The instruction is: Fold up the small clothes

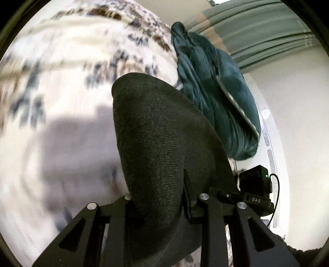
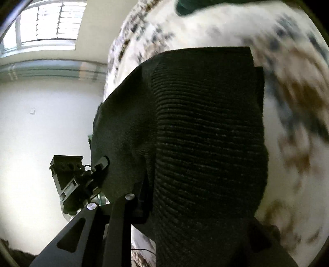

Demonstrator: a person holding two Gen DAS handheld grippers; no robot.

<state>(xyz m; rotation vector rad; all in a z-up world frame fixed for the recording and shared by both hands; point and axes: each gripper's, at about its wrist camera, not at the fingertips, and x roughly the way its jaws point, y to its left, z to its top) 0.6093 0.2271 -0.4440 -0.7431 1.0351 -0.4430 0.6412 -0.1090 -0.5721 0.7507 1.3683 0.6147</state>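
Note:
A dark knitted garment hangs stretched between my two grippers, above a patterned cream bedspread. My left gripper is shut on one edge of it; the cloth covers the fingertips. In the right wrist view the same ribbed garment fills the middle. My right gripper is shut on its near edge, with the right finger hidden under cloth. The left gripper shows at the left of the right wrist view, pinching the garment's far corner. The right gripper's body shows at the right of the left wrist view.
A dark teal garment lies bunched on the bedspread beyond the dark one; it also shows in the right wrist view. White walls, a window and green curtains surround the bed. The bedspread is blurred by motion.

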